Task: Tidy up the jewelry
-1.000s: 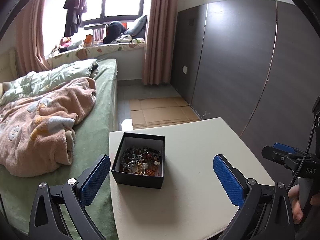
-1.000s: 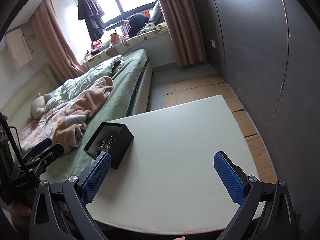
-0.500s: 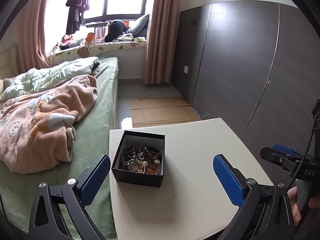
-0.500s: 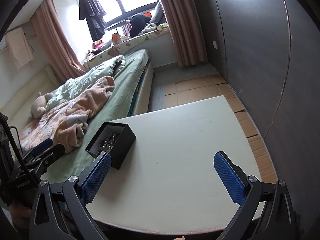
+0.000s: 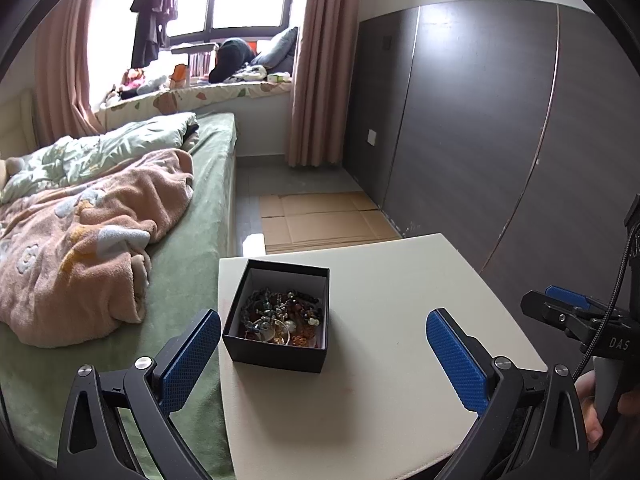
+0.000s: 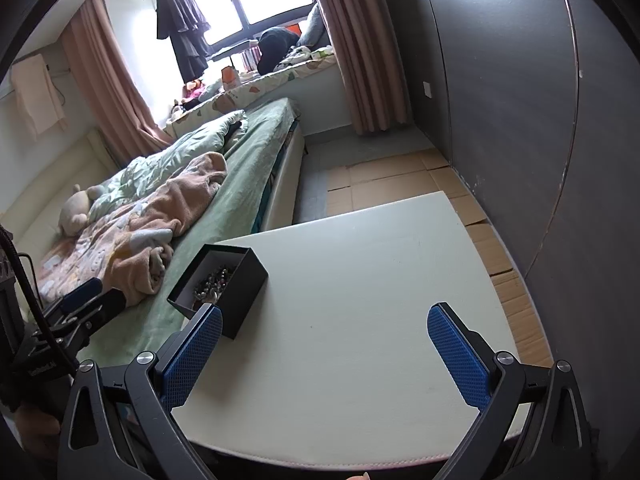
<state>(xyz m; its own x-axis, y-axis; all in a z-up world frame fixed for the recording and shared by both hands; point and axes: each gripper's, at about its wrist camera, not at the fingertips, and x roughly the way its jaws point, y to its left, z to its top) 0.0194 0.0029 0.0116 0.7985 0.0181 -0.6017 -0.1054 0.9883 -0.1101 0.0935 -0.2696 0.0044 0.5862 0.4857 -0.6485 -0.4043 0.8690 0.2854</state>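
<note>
An open black box (image 5: 276, 350) stands on the white table (image 5: 392, 360) near its left edge. It holds a tangle of bead bracelets and jewelry (image 5: 280, 316). My left gripper (image 5: 324, 352) is open and empty, just short of the box. My right gripper (image 6: 326, 350) is open and empty over the table's near part, with the box (image 6: 236, 292) ahead to its left. The right gripper also shows at the right edge of the left wrist view (image 5: 568, 308), and the left gripper at the left edge of the right wrist view (image 6: 84, 304).
A bed (image 5: 188, 248) with a green sheet and a pink blanket (image 5: 80, 240) touches the table's left side. Dark wall panels (image 5: 480, 120) stand to the right. Cardboard sheets (image 5: 320, 220) lie on the floor beyond the table.
Both grippers have drifted slightly; the views shifted a little. The box has not moved and both grippers stay open.
</note>
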